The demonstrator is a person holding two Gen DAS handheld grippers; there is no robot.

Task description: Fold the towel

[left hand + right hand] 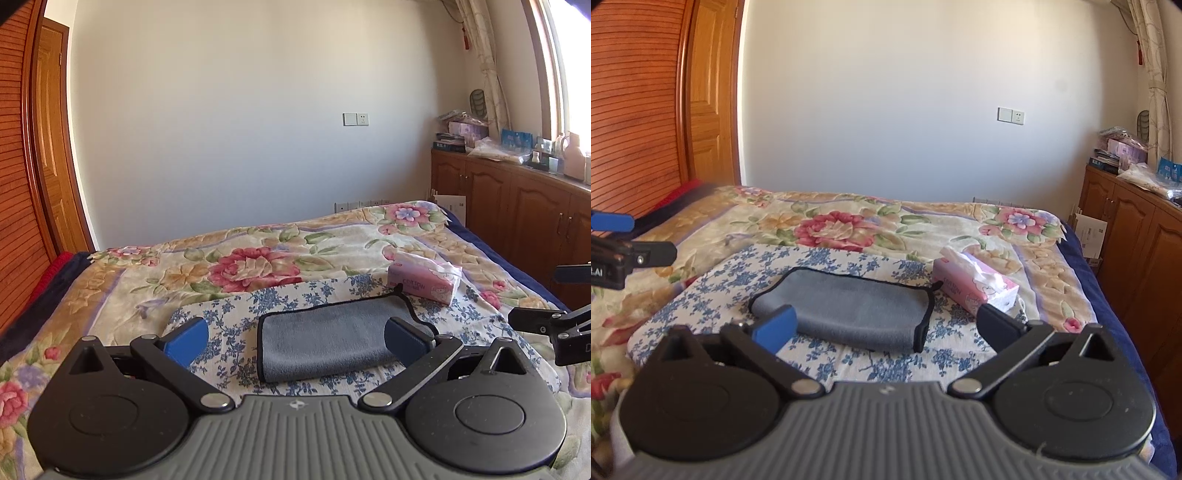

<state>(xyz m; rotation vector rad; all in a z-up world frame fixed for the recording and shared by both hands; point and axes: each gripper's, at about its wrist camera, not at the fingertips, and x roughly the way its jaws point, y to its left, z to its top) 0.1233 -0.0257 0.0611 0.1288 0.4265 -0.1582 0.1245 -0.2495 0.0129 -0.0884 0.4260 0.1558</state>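
A grey towel [325, 338] with a black hem lies folded into a flat rectangle on a blue-flowered white cloth [229, 325] on the bed. My left gripper [295, 338] is open and empty, held just in front of the towel. The towel shows in the right wrist view [846, 310] too. My right gripper [884, 323] is open and empty, its fingers wide apart above the towel's near edge. The right gripper shows at the right edge of the left wrist view [550, 325], and the left gripper at the left edge of the right wrist view [620, 247].
A pink tissue pack [424, 280] lies beyond the towel's right end, also in the right wrist view [975, 286]. The bed has a flowered quilt [240, 266]. Wooden cabinets [517, 206] stand to the right, a wooden wardrobe [646, 110] to the left.
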